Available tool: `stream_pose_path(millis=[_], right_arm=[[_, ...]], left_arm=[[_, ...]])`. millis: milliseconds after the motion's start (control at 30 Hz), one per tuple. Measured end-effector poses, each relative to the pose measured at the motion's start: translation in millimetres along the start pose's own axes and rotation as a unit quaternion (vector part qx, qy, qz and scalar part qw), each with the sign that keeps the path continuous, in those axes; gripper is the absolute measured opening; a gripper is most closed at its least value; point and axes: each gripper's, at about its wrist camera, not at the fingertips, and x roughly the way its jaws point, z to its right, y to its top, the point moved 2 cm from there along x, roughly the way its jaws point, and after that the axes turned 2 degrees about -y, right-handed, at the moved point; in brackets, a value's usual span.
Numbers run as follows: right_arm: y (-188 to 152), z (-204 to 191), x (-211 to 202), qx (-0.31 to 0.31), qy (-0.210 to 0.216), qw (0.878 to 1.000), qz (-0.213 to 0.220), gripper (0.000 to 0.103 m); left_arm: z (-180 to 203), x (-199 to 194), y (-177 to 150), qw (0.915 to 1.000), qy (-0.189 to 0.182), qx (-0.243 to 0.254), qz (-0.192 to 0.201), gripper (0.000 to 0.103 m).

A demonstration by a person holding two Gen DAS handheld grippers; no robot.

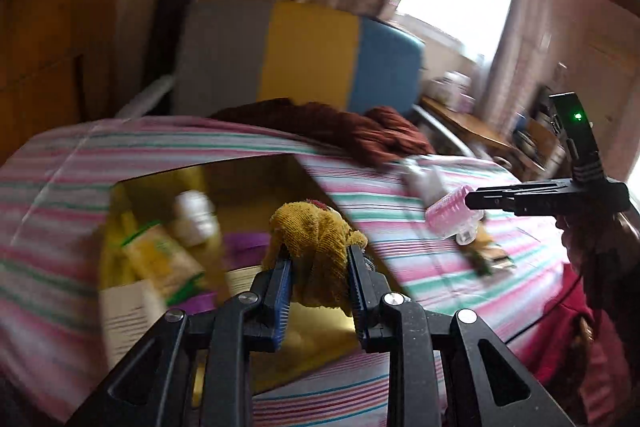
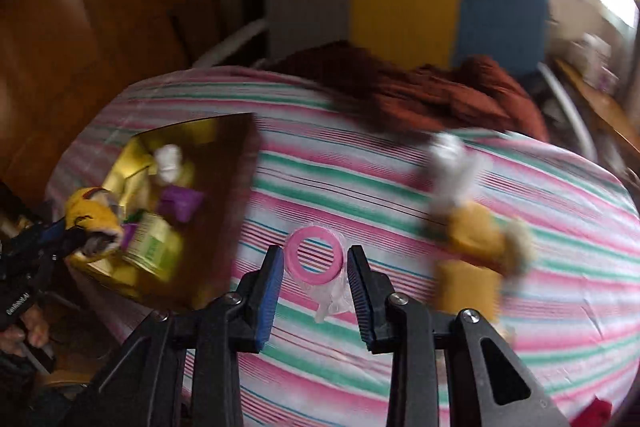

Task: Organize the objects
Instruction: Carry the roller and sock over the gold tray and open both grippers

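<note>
Blue-padded fingers of the left gripper (image 1: 318, 267) are pinched on a bunched yellow cloth (image 1: 316, 231), which hangs between them just over the near edge of the open box (image 1: 256, 171) on the striped bed (image 1: 400, 211). Beyond the fingertips the box already holds a white bottle (image 1: 196, 215) and a green-and-yellow carton (image 1: 164, 263), so the cloth is best carried further in over the contents and let go low, lest it drape on the rim. Rightward, the right gripper (image 2: 314, 267) stands open, its fingers on either side of a pink ring (image 2: 314, 259) in clear wrap lying on the bed; neither pad seems to touch it, though blur makes that uncertain. To lift it well, I judge, centre it and close gently, since the wrap may slip.
</note>
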Motion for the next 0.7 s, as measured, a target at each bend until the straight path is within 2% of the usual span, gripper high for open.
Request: stream_pose_path(millis=[200, 267, 300, 333, 367, 433, 533, 633, 700], right_arm=[[39, -60, 57, -0.020, 0.052, 0.998, -0.009, 0.033], [54, -75, 72, -0.017, 0.061, 0.998, -0.005, 0.035], [62, -83, 77, -0.014, 0.068, 0.998, 0.002, 0.038], [68, -88, 79, -0.008, 0.073, 0.997, 0.006, 0.045], [73, -94, 82, 0.001, 0.078, 0.997, 0.009, 0.046], [74, -101, 84, 0.002, 0.078, 0.997, 0.013, 0.047], [64, -109, 80, -0.005, 0.081, 0.997, 0.013, 0.047], [48, -113, 74, -0.013, 0.063, 0.998, 0.011, 0.047], [35, -116, 69, -0.019, 0.054, 0.998, 0.013, 0.047]], left_arm=[[-45, -3, -14, 0.9976, 0.056, -0.040, -0.011, 0.030], [-51, 3, -18, 0.9958, 0.074, -0.049, -0.023, 0.039], [-54, 4, -21, 0.9946, 0.084, -0.056, -0.023, 0.047], [-55, 4, -22, 0.9944, 0.085, -0.059, -0.022, 0.050], [-57, 2, -23, 0.9944, 0.085, -0.061, -0.021, 0.051], [-59, 0, -26, 0.9938, 0.089, -0.064, -0.019, 0.056], [-59, -6, -25, 0.9931, 0.099, -0.062, -0.011, 0.060], [-56, -14, -21, 0.9916, 0.114, -0.062, 0.005, 0.068], [-53, -15, -19, 0.9906, 0.124, -0.058, 0.006, 0.069]])
